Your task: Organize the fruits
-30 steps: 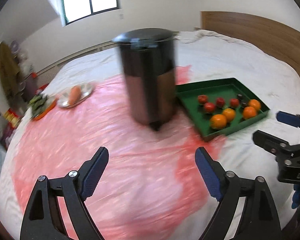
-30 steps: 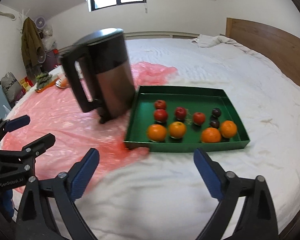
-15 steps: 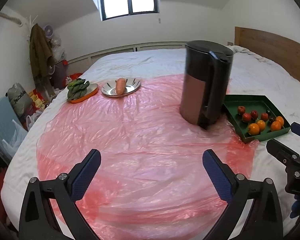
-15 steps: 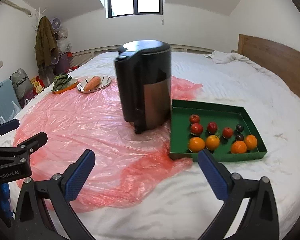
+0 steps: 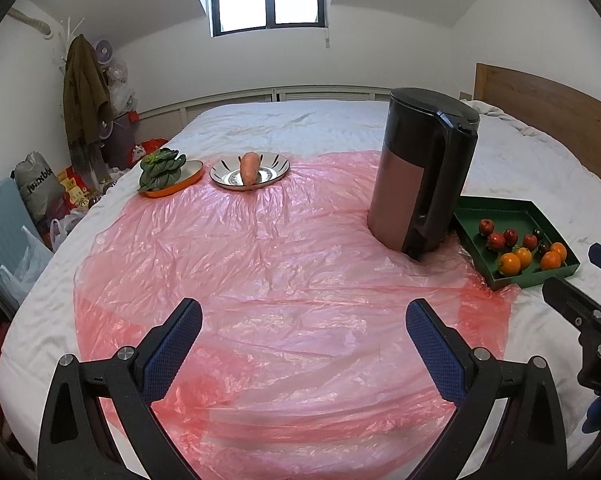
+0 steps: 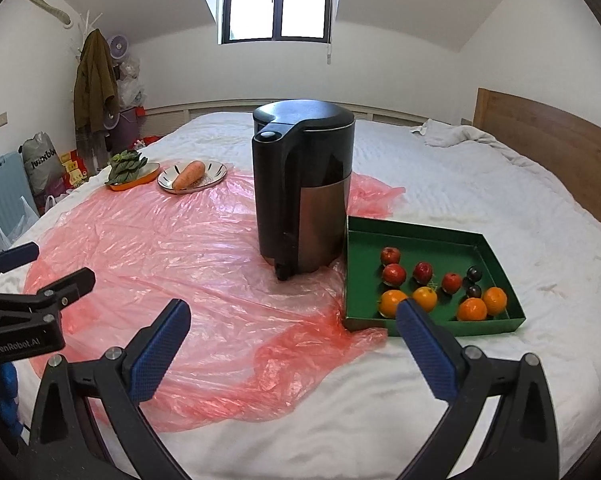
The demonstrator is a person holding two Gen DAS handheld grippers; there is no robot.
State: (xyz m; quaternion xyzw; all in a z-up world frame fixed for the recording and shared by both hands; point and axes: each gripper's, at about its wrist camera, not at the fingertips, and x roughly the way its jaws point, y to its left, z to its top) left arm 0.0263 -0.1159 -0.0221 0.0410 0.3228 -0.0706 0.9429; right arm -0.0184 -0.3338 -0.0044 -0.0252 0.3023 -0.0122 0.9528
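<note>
Your left tool (image 5: 303, 332) hangs spread wide over the pink plastic sheet (image 5: 260, 280), gripping nothing. Your right tool (image 6: 292, 334) is spread just as wide and empty, near the front edge of the green tray (image 6: 440, 236). The tray sits on the bed (image 6: 480, 184), touching the black kettle's (image 6: 304, 184) right side. Inside lie four oranges (image 6: 424, 298) in front, four red fruits (image 6: 393, 274) behind them, and two dark plums (image 6: 474, 274) toward the right.

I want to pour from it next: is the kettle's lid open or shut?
Shut. The kettle's black lid lies flat and flush with the rim in both wrist views, and it stands upright on the pink plastic sheet.
</note>
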